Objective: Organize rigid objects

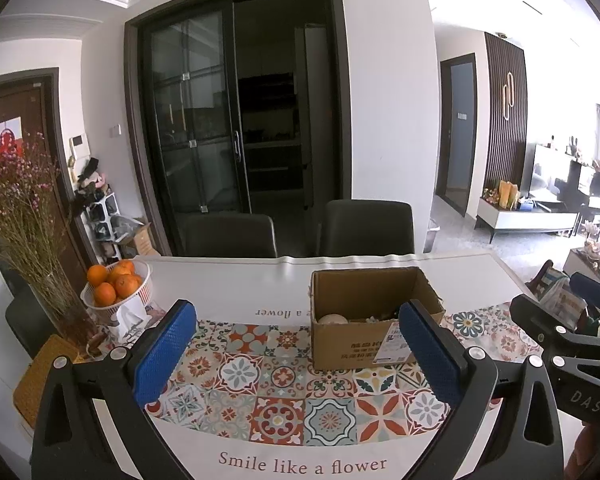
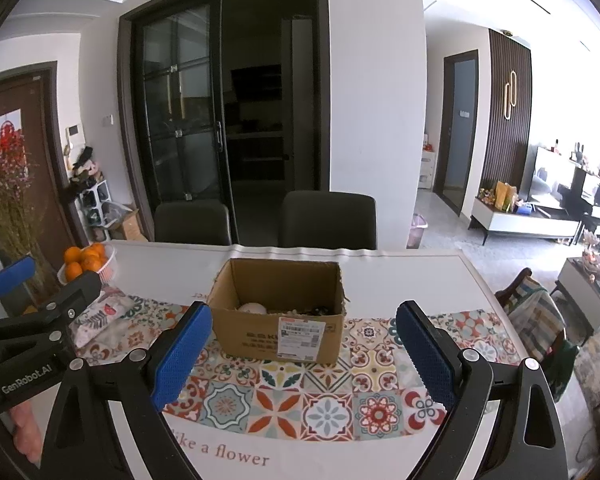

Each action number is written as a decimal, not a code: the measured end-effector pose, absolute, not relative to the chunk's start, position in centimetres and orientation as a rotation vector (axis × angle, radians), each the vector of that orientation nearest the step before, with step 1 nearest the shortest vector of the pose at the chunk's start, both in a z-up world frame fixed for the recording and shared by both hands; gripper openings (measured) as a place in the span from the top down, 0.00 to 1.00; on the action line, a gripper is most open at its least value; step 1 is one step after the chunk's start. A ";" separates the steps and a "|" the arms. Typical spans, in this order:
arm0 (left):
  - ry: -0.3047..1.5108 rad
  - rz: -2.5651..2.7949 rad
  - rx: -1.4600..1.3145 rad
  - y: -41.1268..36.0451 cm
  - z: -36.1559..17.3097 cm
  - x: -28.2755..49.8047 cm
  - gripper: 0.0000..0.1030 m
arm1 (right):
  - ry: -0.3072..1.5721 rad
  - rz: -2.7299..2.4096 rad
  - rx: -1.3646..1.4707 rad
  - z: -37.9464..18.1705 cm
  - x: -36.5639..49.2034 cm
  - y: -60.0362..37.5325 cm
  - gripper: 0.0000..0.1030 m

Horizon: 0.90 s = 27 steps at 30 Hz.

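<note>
Cardboard box [image 2: 278, 312], label unreadable; tablecloth [image 1: 300, 466] reads "Smile like a flower"; both grippers' fingers wide, empty.

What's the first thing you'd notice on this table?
Probably the open cardboard box in the middle of the colourful tiled mat, with a few small things inside. Over by the table's left edge sits a white basket of oranges, next to a tall vase of dried pink flowers.
</note>
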<state>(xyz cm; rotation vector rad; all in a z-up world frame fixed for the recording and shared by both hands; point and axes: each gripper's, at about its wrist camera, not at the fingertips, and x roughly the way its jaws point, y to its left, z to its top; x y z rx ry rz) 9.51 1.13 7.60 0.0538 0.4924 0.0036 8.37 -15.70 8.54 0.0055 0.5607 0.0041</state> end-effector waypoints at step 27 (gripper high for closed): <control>0.496 0.003 0.049 1.0 7.8 9.3 0.00 | 0.559 0.005 0.003 8.4 8.3 -15.6 0.09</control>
